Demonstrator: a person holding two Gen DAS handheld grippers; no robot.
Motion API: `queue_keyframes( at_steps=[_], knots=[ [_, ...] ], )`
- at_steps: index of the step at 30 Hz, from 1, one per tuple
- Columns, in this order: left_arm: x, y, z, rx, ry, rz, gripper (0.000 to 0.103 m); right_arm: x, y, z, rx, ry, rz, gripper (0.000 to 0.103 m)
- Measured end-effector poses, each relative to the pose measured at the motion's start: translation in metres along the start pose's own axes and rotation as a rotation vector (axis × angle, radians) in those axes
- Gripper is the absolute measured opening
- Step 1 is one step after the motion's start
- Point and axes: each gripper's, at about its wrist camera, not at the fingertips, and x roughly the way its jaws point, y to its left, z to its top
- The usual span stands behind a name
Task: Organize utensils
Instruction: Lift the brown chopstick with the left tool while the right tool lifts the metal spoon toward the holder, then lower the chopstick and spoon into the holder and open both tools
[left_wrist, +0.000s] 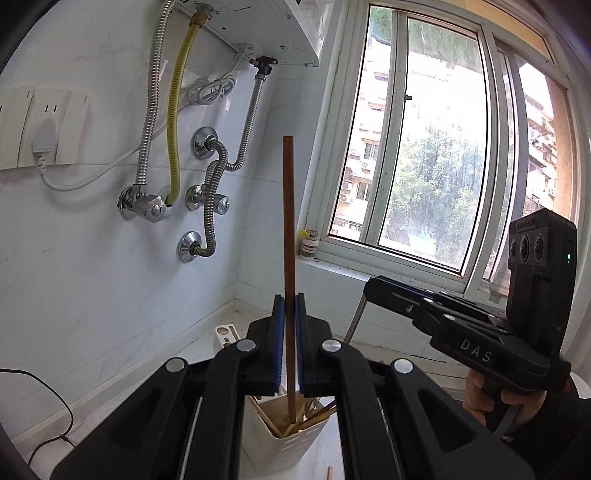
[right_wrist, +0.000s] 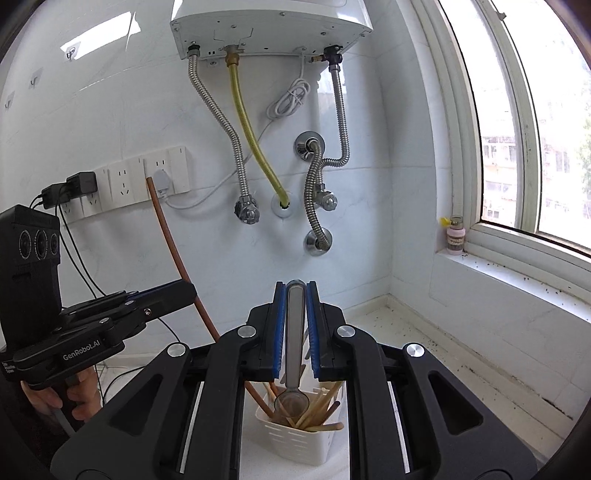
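A metal spoon (right_wrist: 295, 332) is clamped upright between the blue pads of the right gripper (right_wrist: 295, 291), bowl down, just above a white holder (right_wrist: 295, 437) on the table (right_wrist: 443, 354). Pale chopsticks (right_wrist: 317, 413) are seen leaning inside the holder. Left of the holder, a brown chopstick (right_wrist: 170, 240) is gripped by the left gripper (right_wrist: 184, 291), its lower end hidden behind the right gripper.

One brown chopstick (left_wrist: 289, 258), one spoon (right_wrist: 295, 332), one holder (right_wrist: 295, 439).
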Motion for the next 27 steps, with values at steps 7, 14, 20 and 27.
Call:
queue_keyframes(
  at_steps=[7,14,20,27],
  knots=[
    [0.020,-0.005,-0.021,0.072,0.054,0.038,0.005,0.020,0.000,-0.018,-0.023,0.051,-0.021,0.011],
    [0.027,-0.001,-0.066,0.115,0.115,-0.009,0.005,0.033,0.006,-0.050,-0.068,0.141,0.001,0.011],
    [0.032,0.006,-0.094,0.088,0.182,-0.007,0.005,0.040,0.000,-0.076,-0.056,0.217,-0.002,0.011],
    [0.034,0.005,-0.104,0.090,0.204,-0.001,0.006,0.043,0.000,-0.089,-0.066,0.271,-0.007,0.011]
  ],
)
